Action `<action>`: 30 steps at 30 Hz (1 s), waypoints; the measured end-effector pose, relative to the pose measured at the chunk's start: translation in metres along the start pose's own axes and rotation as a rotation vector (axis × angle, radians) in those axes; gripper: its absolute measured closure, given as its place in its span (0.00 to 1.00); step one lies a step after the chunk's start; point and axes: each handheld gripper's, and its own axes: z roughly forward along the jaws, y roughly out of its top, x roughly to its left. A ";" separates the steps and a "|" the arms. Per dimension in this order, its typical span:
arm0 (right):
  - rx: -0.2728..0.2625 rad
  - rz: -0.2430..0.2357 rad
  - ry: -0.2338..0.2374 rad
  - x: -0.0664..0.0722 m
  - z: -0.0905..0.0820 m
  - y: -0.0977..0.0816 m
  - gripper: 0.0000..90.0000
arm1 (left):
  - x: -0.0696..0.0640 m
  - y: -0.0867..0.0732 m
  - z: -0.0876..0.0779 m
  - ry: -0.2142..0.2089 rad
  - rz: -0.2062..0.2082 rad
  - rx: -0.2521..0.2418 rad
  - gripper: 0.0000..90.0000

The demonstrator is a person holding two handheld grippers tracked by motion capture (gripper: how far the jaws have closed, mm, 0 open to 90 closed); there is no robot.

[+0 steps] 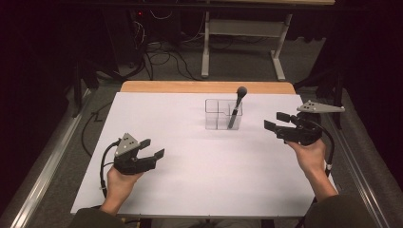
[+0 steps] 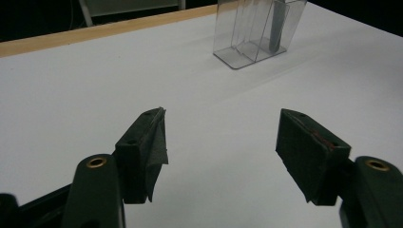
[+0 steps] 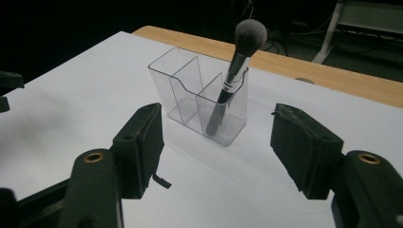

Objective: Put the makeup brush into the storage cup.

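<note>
Both grippers hover nearest, left gripper [image 1: 154,147] and right gripper [image 1: 275,120], jaws spread wide and holding nothing. Between them, toward the far edge of the matte white table [image 1: 190,180], stands a clear plastic organizer [image 1: 217,114] with thin dividers. A makeup brush [image 3: 233,76] leans in its right compartment, handle down, fluffy grey head up; its lower handle blurs behind the plastic.

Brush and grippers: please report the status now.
Left gripper open, empty. Right gripper open, empty, apart from the organizer. Brush upright in its right compartment, head up. Nothing in the way on the table.
</note>
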 end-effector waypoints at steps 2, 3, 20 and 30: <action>0.000 0.006 -0.001 0.000 -0.002 -0.001 0.41 | 0.000 0.000 0.000 0.000 0.001 0.000 0.38; 0.000 0.006 -0.001 0.000 -0.002 -0.001 0.41 | 0.000 0.000 0.000 0.000 0.001 0.000 0.38; -0.025 0.000 0.010 0.003 -0.015 -0.010 0.41 | 0.000 0.000 0.000 0.001 0.001 0.003 0.38; -0.037 0.008 0.014 0.006 -0.020 -0.018 0.41 | 0.000 0.000 0.000 0.000 -0.001 0.000 0.38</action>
